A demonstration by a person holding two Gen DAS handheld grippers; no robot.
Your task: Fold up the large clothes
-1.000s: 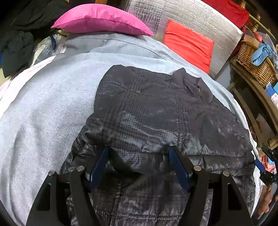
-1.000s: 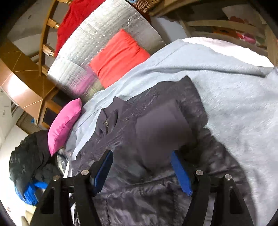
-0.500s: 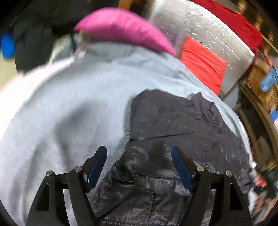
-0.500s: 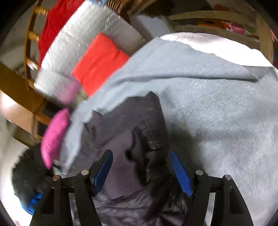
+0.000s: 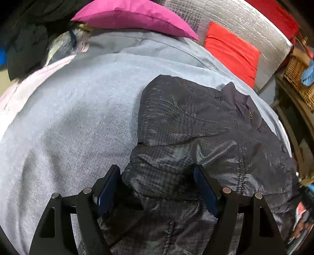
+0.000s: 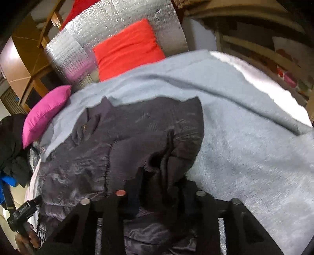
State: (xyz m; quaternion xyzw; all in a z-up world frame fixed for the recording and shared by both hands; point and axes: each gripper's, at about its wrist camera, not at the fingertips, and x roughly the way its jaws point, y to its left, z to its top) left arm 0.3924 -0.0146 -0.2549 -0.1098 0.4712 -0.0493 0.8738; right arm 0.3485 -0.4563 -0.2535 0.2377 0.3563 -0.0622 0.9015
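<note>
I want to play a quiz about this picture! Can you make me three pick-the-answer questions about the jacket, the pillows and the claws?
1. Where does the dark jacket lie?
A. On the grey blanket
B. In the wicker basket
C. On the floor

2. What colour is the pillow at the far edge of the grey blanket, left of the red cushion?
A. Green
B. Pink
C. Yellow

3. What is the right claw doing?
A. Wide open in the air
B. Holding a pillow
C. Shut on the jacket's sleeve

Answers:
1. A, the jacket is spread on the blanket in both views.
2. B, it is bright pink.
3. C, its fingers have closed around bunched sleeve fabric, while the left claw is open over the jacket.
</note>
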